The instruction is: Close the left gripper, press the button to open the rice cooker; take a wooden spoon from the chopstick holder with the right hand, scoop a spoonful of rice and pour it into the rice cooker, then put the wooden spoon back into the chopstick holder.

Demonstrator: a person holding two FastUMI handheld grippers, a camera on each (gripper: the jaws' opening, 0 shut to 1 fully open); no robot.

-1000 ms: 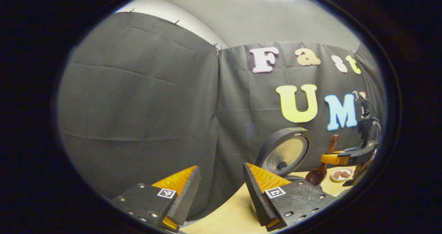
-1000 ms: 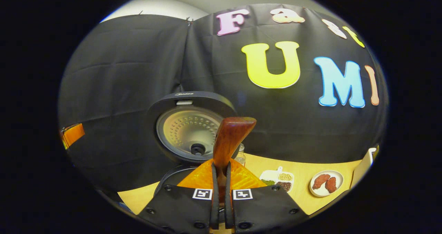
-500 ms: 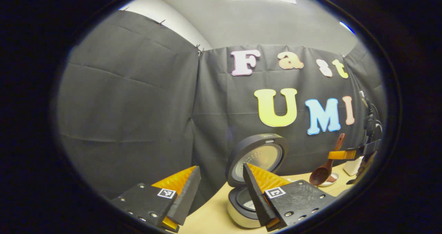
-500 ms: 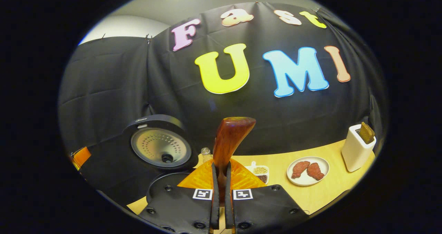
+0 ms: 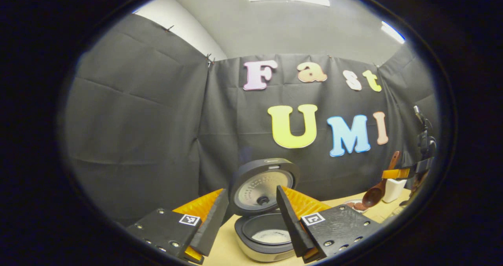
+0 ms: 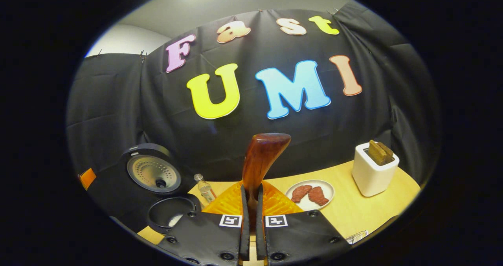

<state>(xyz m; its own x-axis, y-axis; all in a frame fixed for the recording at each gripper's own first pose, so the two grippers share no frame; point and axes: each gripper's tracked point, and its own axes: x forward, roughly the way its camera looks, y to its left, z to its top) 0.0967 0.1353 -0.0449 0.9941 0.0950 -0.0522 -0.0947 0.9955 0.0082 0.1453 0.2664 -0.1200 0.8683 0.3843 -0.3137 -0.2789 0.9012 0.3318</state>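
Nearest to me in the right gripper view, my right claw (image 6: 251, 222) is pinching the handle of the wooden spoon (image 6: 260, 162); both fingers press on it and the handle stands up straight toward twelve o'clock. The bowl of the spoon is hidden below the fingers here. Just past the claw, at about one o'clock, a white plate (image 6: 327, 187) with two reddish-brown pieces of food sits on the yellow surface (image 6: 353, 213). At eleven o'clock a small clear bottle (image 6: 205, 188) stands on the surface. Further out at two o'clock is the white chopstick holder (image 6: 373, 171), upright, with brown pieces sticking out of its top. At nine o'clock the rice cooker (image 6: 171, 217) is open, its lid (image 6: 151, 172) raised and facing me.

In the left gripper view, my left claw (image 5: 251, 211) is spread wide, with nothing between its fingers. Right beyond the gap, at six o'clock, I see the rice cooker (image 5: 267, 234) with its lid (image 5: 262, 184) tipped up behind it and something white in the pot. Far off at three o'clock I see the right claw (image 5: 393, 174) holding the wooden spoon (image 5: 377, 189), bowl down and above the surface (image 5: 224, 250), just in front of the chopstick holder (image 5: 395, 189).
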